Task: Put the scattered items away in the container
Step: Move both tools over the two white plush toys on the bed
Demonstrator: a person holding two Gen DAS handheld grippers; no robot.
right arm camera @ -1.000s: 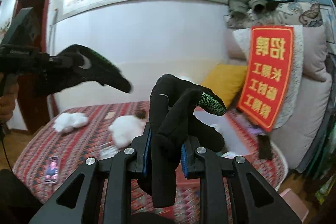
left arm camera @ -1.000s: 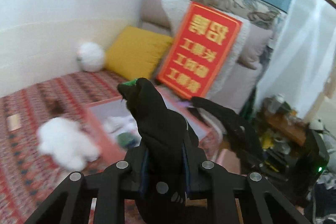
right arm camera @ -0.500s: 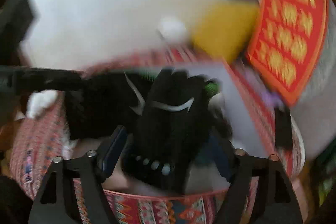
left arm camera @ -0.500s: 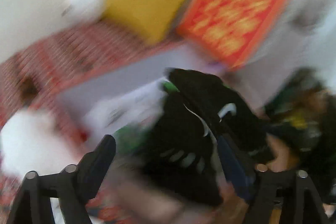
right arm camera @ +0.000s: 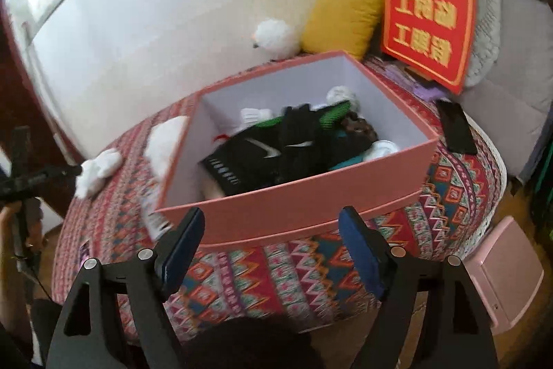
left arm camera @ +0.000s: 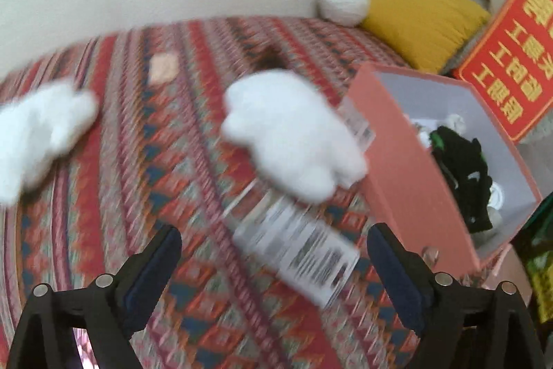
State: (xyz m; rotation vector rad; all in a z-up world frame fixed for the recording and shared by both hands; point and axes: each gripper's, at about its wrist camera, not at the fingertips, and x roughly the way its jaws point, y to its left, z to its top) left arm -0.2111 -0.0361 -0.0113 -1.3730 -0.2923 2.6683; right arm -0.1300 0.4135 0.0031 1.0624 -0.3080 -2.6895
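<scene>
1. Box (right arm camera: 311, 206) sits on the patterned bedspread (left arm camera: 145, 161), black gloves (right arm camera: 276, 147) already inside.
2. My left tongs (left arm camera: 274, 268) and right tongs (right arm camera: 271, 248) both gape wide, holding nothing.
3. Next I'd judge the white fluffy toy (left arm camera: 293, 134) beside the box needs grabbing.

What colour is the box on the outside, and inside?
The box is salmon pink outside and white inside; the right wrist view shows it best.

Two black gloves (right arm camera: 273, 147), one pink box (right arm camera: 297, 199)
</scene>
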